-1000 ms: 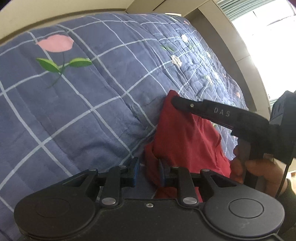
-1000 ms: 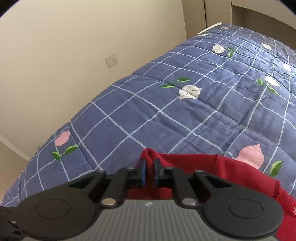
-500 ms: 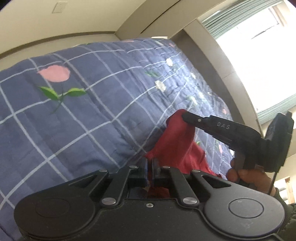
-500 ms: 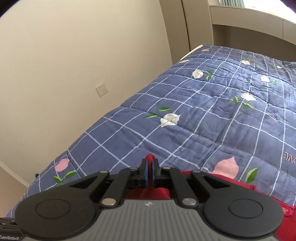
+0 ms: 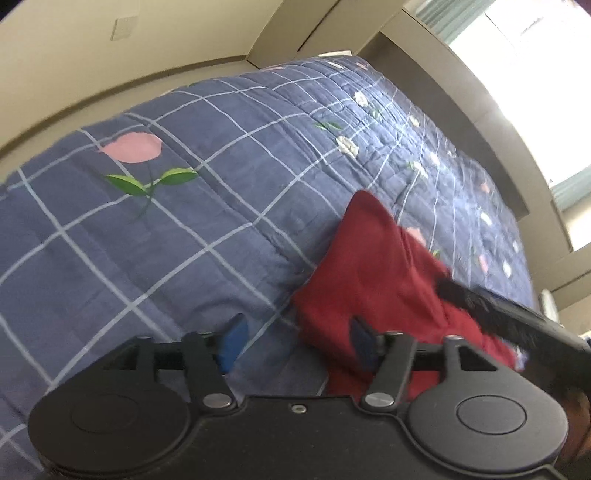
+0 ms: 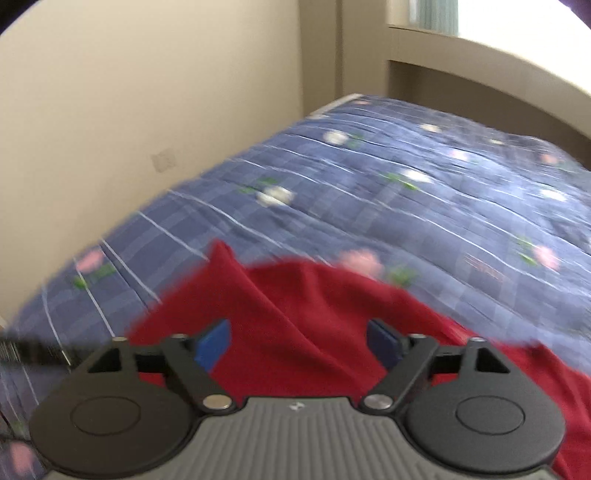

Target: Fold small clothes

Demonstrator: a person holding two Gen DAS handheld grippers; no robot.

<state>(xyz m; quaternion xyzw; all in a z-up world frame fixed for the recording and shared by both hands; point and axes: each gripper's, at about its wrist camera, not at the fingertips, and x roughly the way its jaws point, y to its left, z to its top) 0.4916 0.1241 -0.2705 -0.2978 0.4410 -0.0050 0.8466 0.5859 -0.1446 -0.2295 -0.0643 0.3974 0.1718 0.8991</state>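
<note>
A red garment (image 5: 376,280) lies bunched on the blue checked quilt (image 5: 184,240), one pointed corner sticking up. My left gripper (image 5: 297,339) hovers over the garment's left edge. Its jaws are opening, and the pads press on nothing. The right gripper's black finger (image 5: 498,310) shows blurred beyond the cloth. In the right wrist view the red garment (image 6: 295,302) spreads under my right gripper (image 6: 299,343). Those jaws are opening wide too, with cloth below them but not pinched. The picture there is blurred by motion.
The quilt (image 6: 443,206) covers a bed that runs to a beige wall with a socket (image 6: 164,160) and a wooden ledge (image 6: 480,70) under a bright window. The same socket (image 5: 123,27) sits high on the wall in the left wrist view.
Both grippers were shut on raised corners of the red garment. Both have since let go and spread their jaws, and the cloth has dropped onto the quilt. The right gripper has swung sideways.
</note>
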